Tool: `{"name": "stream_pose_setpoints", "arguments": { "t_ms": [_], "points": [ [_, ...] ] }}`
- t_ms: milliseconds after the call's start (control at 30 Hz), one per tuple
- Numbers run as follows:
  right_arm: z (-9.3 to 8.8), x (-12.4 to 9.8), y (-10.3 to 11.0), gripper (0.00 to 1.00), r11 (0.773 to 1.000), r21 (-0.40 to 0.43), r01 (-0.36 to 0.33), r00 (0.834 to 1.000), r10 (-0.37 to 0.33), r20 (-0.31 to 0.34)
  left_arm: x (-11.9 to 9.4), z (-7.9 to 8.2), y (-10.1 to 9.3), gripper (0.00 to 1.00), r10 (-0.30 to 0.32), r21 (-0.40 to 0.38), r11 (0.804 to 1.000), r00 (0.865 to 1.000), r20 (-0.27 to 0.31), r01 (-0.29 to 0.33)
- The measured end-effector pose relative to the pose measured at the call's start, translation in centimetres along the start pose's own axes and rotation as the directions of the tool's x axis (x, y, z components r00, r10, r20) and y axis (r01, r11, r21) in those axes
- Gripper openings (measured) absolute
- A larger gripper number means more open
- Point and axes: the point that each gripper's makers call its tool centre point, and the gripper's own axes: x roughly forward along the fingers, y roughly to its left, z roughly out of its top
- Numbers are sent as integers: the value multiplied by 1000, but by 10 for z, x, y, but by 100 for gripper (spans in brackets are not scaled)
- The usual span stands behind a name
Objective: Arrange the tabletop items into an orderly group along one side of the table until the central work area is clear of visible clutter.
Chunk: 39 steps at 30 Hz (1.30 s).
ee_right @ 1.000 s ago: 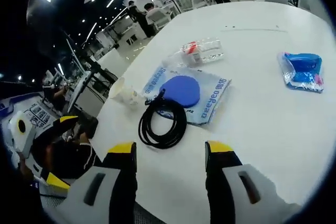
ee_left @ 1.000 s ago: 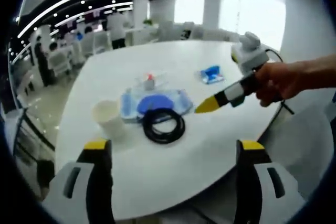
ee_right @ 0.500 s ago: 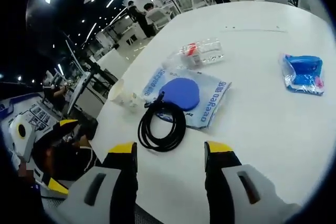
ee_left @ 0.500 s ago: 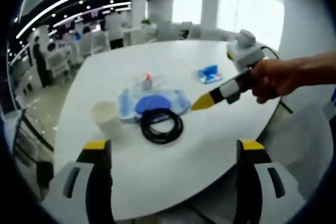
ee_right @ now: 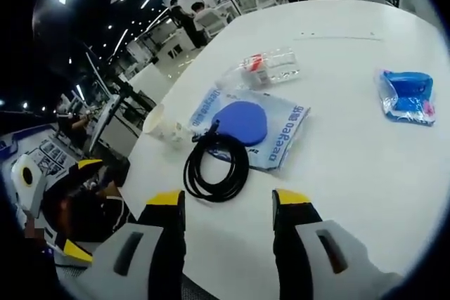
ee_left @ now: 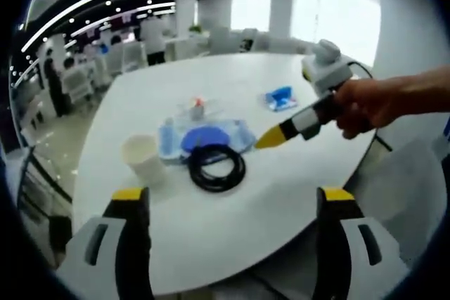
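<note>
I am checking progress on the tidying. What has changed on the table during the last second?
Almost nothing. The right gripper drifted slightly toward the black cable coil, still open and holding nothing. The coil, paper cup, blue pouch, bottle and small blue packet stayed put.

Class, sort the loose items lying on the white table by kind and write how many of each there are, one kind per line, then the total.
Coiled black cable: 1
Paper cup: 1
Clear plastic bottle lying on its side: 1
Flat packet with a blue disc: 1
Small blue packet: 1
Total: 5
</note>
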Motion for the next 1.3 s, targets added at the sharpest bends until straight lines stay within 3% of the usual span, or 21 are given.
{"name": "stream_pose_setpoints", "arguments": {
  "t_ms": [633, 967, 1300],
  "points": [
    [-8, 5, -4, 49, 1000, 0, 19, 999, -19, -29, 0, -2, 0, 95, 0, 3, 1000, 1000, -11, 0],
    [-16, 15, -6, 49, 994, -86, 65, 995, -72, -75, 0, -2, 0, 95, 2, 2, 1000, 1000, -7, -2],
    [-13, 33, 2, 48, 994, -85, 72, 994, -78, -80, 1, -3, 0, 95, -3, 3, 1000, 1000, -15, 3]
  ]
}}
